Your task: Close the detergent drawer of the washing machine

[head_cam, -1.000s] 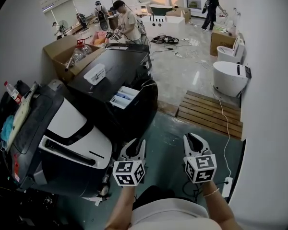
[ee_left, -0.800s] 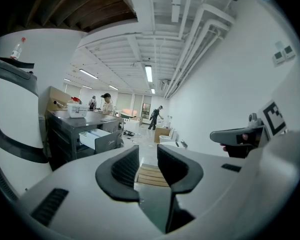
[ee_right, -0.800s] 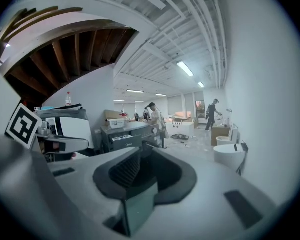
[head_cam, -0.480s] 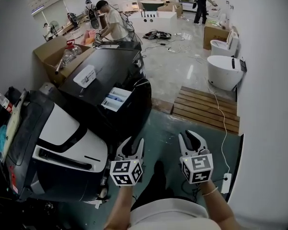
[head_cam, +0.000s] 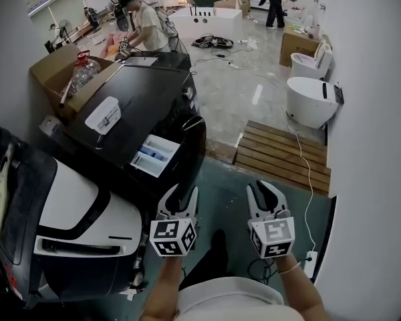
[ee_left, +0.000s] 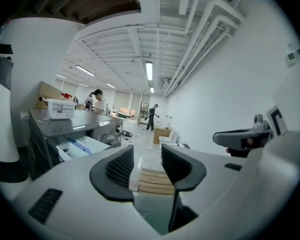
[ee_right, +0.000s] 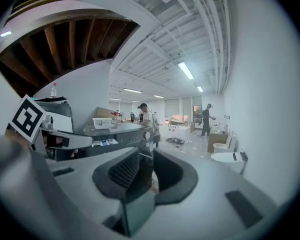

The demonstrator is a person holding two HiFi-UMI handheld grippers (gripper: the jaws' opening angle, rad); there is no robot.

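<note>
Presently, the approach is being made: the left hand-held gripper (head_cam: 180, 194), its jaws having just been opening on nothing, and the right hand-held gripper (head_cam: 266, 189), likewise parted and empty, are hovering short of the detergent drawer (head_cam: 156, 155), which is jutting out of the washing machine (head_cam: 140, 105) and probably needing an inward push next.
</note>
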